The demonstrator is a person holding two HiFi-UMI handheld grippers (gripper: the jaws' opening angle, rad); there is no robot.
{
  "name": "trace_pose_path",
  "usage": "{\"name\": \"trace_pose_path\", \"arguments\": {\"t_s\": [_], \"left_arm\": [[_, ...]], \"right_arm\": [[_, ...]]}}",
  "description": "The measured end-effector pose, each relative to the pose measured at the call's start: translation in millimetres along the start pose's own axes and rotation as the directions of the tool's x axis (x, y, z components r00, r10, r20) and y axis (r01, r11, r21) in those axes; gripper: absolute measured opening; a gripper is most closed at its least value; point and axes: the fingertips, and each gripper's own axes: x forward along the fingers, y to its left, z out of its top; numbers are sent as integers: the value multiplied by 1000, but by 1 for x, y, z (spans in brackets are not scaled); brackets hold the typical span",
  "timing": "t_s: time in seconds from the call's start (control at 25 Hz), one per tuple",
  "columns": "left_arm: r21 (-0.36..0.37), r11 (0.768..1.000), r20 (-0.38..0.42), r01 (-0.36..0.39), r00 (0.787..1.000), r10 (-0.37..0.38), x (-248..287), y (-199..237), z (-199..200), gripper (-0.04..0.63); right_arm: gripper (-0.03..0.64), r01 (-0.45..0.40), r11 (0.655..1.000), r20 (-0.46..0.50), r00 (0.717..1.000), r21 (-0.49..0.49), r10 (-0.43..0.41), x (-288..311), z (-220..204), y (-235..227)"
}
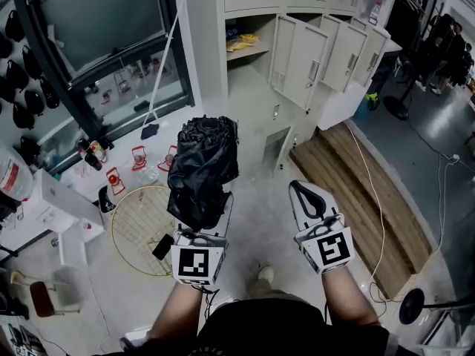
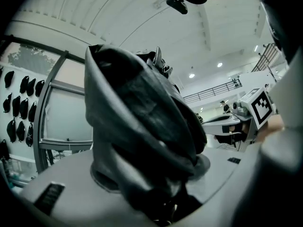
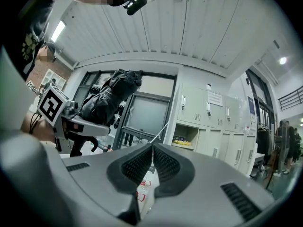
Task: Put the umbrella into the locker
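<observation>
A pale grey concrete floor (image 1: pixel 256 154) spreads below the person. At the far left, small black pouches (image 1: pixel 16 73) hang in rows on a white wall, next to a large dark-framed window (image 1: pixel 104 28). Below the window a white counter (image 1: pixel 56 206) juts in, and a round gold wire rack (image 1: pixel 133 232) lies flat on the floor beside it. Ahead, a bank of cream metal lockers (image 1: pixel 326 50) stands with several doors swung open. One open compartment has a yellow thing (image 1: pixel 243 43) on its shelf. To the right, long brown wooden boards (image 1: pixel 364 199) lie on the floor along the lockers, with a thin white cable (image 1: pixel 380 199) trailing over them.

The left gripper (image 1: pixel 202 217) has its jaws clamped on a black folded fabric umbrella (image 1: pixel 202 165). The jaws grip it low down, so the crumpled bulk rises above them, roughly upright and a little tilted, and fills most of the left gripper view. The umbrella is outside the lockers, well short of the open doors. The right gripper (image 3: pixel 151 162) is level beside the left one and apart from it. Its ribbed black jaws are pressed together with nothing between them.
</observation>
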Motion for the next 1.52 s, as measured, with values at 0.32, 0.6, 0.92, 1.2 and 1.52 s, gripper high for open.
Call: {"name": "trace_pose_path", "arguments": {"t_s": [0.32, 0.6, 0.92, 1.2, 1.52], "left_arm": [[-10, 1000, -8, 9, 1000, -9, 39, 1, -8, 247], [4, 1000, -30, 2, 1000, -2, 79, -5, -9, 247], [8, 1000, -38, -29, 999, 30, 104, -8, -9, 247], [-1, 999, -33, -53, 998, 53, 125, -18, -4, 247], [14, 996, -46, -85, 995, 85, 136, -18, 1, 247]], "right_arm": [[31, -16, 1000, 9, 1000, -2, 17, 23, -4, -25], [31, -17, 1000, 57, 998, -6, 17, 44, -3, -65], [31, -58, 998, 52, 997, 13, 58, 57, -13, -86], [31, -102, 995, 82, 991, 4, 102, 64, -12, -107], [31, -113, 993, 77, 991, 23, 111, 63, -22, -123]]}}
